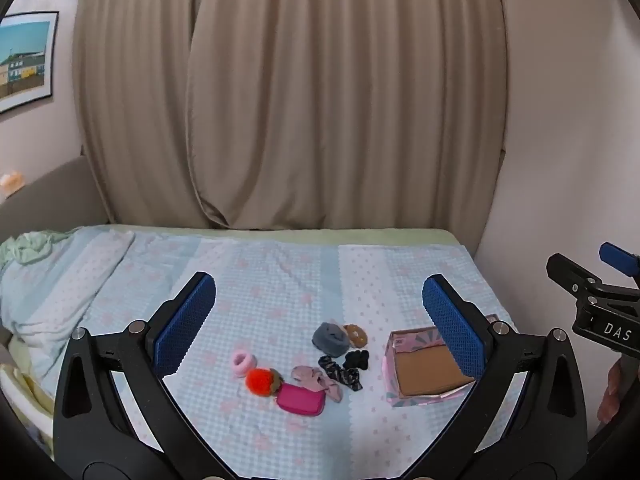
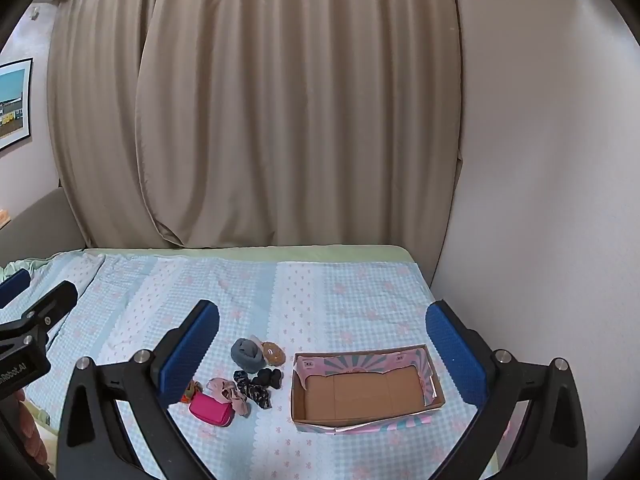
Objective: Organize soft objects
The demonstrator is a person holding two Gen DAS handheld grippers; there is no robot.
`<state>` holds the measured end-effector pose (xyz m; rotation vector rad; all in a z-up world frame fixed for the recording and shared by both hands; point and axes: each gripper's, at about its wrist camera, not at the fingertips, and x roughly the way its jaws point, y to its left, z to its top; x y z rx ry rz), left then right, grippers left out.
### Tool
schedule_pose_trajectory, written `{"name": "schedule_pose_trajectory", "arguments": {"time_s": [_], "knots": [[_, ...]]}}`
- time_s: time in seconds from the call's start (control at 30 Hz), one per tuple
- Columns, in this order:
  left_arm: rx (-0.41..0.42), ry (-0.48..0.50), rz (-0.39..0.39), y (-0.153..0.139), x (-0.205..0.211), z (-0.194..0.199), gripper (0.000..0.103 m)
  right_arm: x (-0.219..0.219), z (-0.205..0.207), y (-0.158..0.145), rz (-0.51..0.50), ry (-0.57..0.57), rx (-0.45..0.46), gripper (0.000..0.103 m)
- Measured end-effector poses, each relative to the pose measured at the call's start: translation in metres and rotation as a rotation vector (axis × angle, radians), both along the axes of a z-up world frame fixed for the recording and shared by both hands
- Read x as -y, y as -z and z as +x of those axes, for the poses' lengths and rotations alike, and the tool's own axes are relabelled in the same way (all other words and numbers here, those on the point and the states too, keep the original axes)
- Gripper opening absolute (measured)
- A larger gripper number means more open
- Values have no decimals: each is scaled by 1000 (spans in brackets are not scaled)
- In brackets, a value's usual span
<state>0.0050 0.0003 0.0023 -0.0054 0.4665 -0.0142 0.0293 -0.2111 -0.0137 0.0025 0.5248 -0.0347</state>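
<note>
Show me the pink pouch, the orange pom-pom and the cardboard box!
pink pouch (image 1: 300,400), left wrist view, middle of its top face.
orange pom-pom (image 1: 259,379), left wrist view, fluffy centre.
cardboard box (image 2: 366,422), right wrist view, near wall.

Both wrist views angled down over bed (side by side), sharing box.
</note>
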Motion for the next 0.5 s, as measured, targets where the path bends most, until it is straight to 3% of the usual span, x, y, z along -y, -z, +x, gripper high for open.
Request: {"name": "schedule_pose_trajectory", "arguments": {"time_s": [0.5], "knots": [[1, 8, -4, 4, 4, 2, 103, -1, 1, 2, 4, 0, 4, 103]]}}
